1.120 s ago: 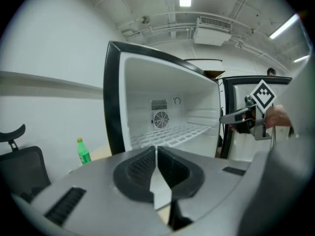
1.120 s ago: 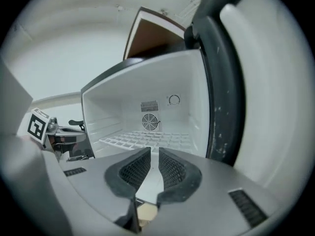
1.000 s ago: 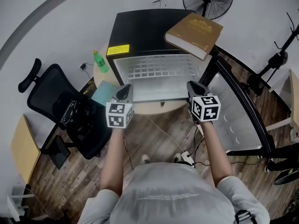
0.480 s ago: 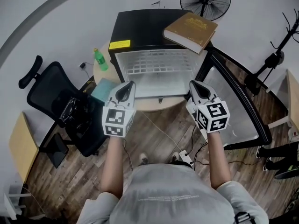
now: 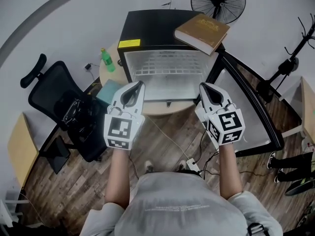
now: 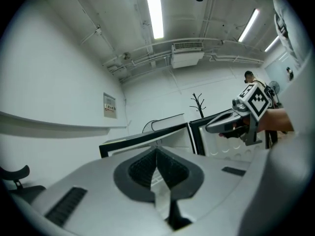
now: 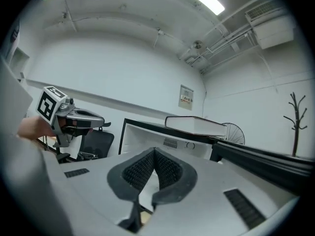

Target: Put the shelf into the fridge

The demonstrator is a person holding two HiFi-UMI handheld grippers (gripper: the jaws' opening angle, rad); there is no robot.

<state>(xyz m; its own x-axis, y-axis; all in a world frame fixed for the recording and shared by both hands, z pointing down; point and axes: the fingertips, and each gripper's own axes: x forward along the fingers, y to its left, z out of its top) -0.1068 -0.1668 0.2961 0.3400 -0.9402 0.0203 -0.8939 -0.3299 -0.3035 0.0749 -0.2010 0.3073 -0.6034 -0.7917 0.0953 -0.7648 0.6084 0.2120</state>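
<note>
we hold both grippers level in front of the open fridge [image 5: 147,28], short of it and touching nothing. the left gripper [image 5: 139,84] has its jaws pressed together with nothing between them. the right gripper [image 5: 202,86] is the same, pads closed on each other and empty. the two are well apart, one before each side of the opening. the shelf [image 5: 170,69], a white wire grid, lies inside the fridge across the compartment, towards the back. the door [image 5: 248,114] stands swung wide to the right, with its white inner lining facing us. a brown book [image 5: 203,30] lies on the black top of the fridge, its corner hanging over the right edge. the fridge stands on a round table [image 5: 160,111]. a green bottle [image 5: 106,61] stands on the table just left of the fridge. a black chair [image 5: 61,107] is further left on the wooden floor [image 5: 172,136], and a fan [image 5: 218,0] stands behind the fridge by the wall.
</note>
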